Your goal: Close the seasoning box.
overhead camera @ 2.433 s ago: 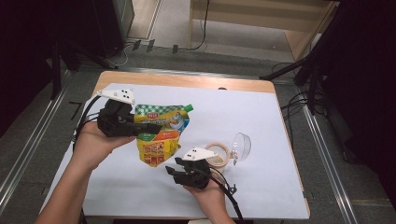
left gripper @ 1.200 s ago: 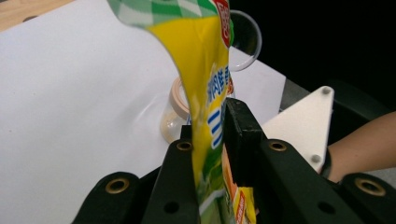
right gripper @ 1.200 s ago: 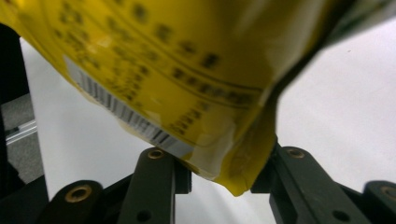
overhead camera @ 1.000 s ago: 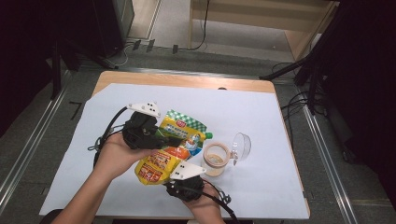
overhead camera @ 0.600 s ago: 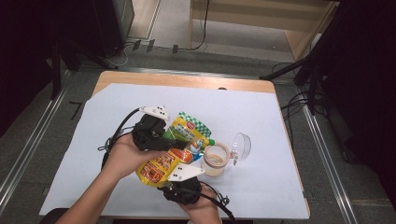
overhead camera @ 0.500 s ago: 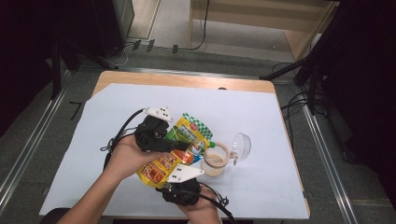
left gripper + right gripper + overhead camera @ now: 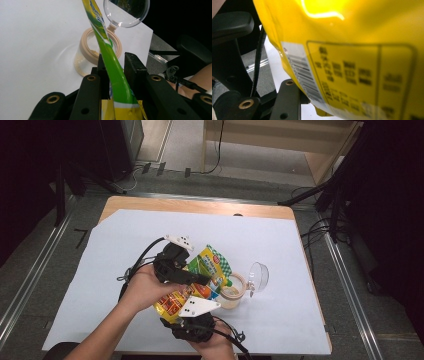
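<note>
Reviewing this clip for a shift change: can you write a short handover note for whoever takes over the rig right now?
Left tool: jaws around the pouch's green top edge, just been opening; one pad stands off the film.
Right tool: at the yellow pouch bottom; grip not clear.
Pouch tilted, its top over the open beige jar; clear lid flipped back.
Done: pouch brought to jar.
Left: probably pour, set pouch down, close lid.

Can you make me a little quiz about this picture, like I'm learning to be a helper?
1. True or false: the jar has its clear lid flipped open.
2. What colours is the pouch? A: red and blue. B: yellow and green. C: black and white.
3. What covers the table under the jar?

Key: 1 true. 2 B. 3 a white sheet.
</note>
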`<state>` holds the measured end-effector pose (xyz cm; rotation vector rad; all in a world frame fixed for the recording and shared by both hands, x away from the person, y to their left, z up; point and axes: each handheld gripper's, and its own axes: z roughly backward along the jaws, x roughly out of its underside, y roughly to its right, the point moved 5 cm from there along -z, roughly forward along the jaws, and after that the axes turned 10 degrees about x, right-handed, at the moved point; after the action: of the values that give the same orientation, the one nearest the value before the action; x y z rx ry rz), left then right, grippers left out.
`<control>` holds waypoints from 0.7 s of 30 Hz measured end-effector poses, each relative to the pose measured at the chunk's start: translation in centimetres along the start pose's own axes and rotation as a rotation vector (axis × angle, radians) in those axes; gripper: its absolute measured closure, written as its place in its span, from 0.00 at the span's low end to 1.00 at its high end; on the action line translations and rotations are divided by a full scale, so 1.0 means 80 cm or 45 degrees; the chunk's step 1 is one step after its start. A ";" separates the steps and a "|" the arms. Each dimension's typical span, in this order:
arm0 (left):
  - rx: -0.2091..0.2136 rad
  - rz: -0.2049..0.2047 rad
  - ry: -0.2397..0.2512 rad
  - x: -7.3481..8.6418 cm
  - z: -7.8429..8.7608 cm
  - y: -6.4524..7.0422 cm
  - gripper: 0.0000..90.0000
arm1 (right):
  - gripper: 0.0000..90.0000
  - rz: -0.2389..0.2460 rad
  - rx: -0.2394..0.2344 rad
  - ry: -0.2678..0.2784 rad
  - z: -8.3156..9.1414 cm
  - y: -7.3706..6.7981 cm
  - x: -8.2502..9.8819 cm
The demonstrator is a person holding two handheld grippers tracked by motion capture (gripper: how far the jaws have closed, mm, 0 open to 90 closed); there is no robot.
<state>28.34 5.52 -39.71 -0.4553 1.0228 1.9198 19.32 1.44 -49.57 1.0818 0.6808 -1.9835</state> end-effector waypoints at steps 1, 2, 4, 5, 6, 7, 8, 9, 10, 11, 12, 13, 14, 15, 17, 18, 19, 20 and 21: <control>-0.007 0.003 -0.010 -0.001 0.000 -0.001 0.84 | 0.70 0.002 0.008 0.000 0.000 0.001 -0.001; -0.011 0.010 -0.012 -0.003 0.000 -0.001 0.85 | 0.70 -0.003 0.007 -0.001 0.000 0.002 -0.002; -0.008 0.019 -0.018 -0.005 -0.001 -0.003 0.85 | 0.69 -0.006 0.013 0.004 0.001 0.003 -0.004; -0.006 0.028 -0.027 -0.007 -0.001 -0.004 0.85 | 0.68 -0.006 0.015 0.004 0.002 0.004 -0.004; -0.003 0.036 -0.032 -0.008 -0.001 -0.005 0.85 | 0.68 0.005 0.022 0.010 0.003 0.004 -0.005; -0.002 0.049 -0.033 -0.011 -0.001 -0.006 0.85 | 0.67 0.013 0.030 0.012 0.004 0.005 -0.006; 0.004 0.060 -0.044 -0.014 -0.002 -0.008 0.85 | 0.65 0.015 0.033 0.015 0.005 0.005 -0.007; 0.007 0.073 -0.053 -0.016 -0.003 -0.009 0.85 | 0.63 0.017 0.037 0.022 0.005 0.005 -0.008; 0.005 0.086 -0.065 -0.019 -0.004 -0.010 0.85 | 0.63 0.015 0.038 0.025 0.006 0.005 -0.009; 0.005 0.094 -0.080 -0.021 -0.005 -0.010 0.85 | 0.62 0.024 0.044 0.033 0.007 0.007 -0.009; 0.008 0.101 -0.086 -0.023 -0.006 -0.009 0.85 | 0.62 0.025 0.044 0.034 0.008 0.007 -0.010; 0.010 0.099 -0.094 -0.024 -0.007 -0.009 0.85 | 0.61 0.028 0.043 0.036 0.008 0.007 -0.010; 0.011 0.094 -0.095 -0.024 -0.007 -0.009 0.85 | 0.60 0.032 0.038 0.034 0.009 0.006 -0.010; 0.008 0.088 -0.091 -0.024 -0.007 -0.008 0.85 | 0.60 0.043 0.041 0.032 0.009 0.007 -0.009; 0.010 0.079 -0.086 -0.023 -0.008 -0.007 0.85 | 0.60 0.047 0.042 0.031 0.009 0.007 -0.009; 0.014 0.085 -0.090 -0.023 -0.007 -0.008 0.85 | 0.62 0.051 0.044 0.029 0.009 0.007 -0.008; 0.009 0.092 -0.083 -0.023 -0.007 -0.008 0.85 | 0.64 0.055 0.041 0.024 0.009 0.006 -0.008; 0.008 0.090 -0.077 -0.022 -0.006 -0.009 0.86 | 0.65 0.074 0.055 0.024 0.008 0.006 -0.007; 0.009 0.091 -0.080 -0.022 -0.006 -0.009 0.86 | 0.65 0.085 0.059 0.021 0.008 0.005 -0.006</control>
<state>29.83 4.37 -39.22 -0.3560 1.0170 1.9805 19.55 0.94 -48.86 1.1351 0.6025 -1.9436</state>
